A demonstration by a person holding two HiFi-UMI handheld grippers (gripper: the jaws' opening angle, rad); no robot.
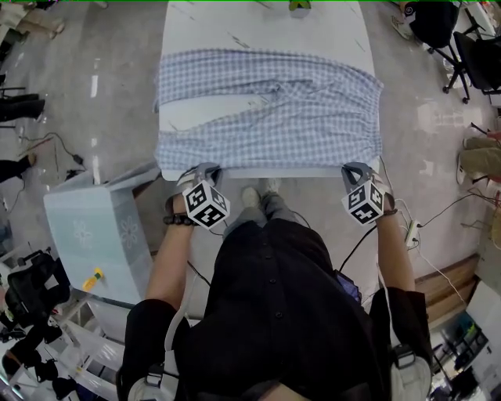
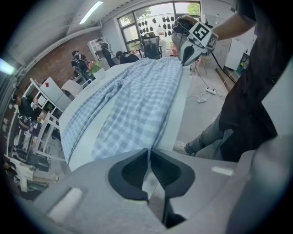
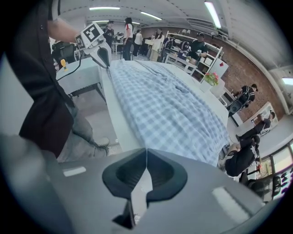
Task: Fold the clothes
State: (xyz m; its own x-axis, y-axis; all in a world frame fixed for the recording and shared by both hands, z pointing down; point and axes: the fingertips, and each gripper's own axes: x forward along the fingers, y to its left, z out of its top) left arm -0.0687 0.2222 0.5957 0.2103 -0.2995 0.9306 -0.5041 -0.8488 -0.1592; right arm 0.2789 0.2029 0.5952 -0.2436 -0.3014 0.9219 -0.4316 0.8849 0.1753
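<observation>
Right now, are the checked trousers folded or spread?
Spread. The checked trousers lie flat across the white table, both legs side by side with bare tabletop between them.

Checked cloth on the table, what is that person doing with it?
A person stands at a white table with a gripper tool in each hand. A blue-and-white checked garment lies spread out across the table. The left gripper and the right gripper are each closed at a near corner of it, by the table's front edge, and seem to be pinching the fabric there, ready for a fold.
</observation>
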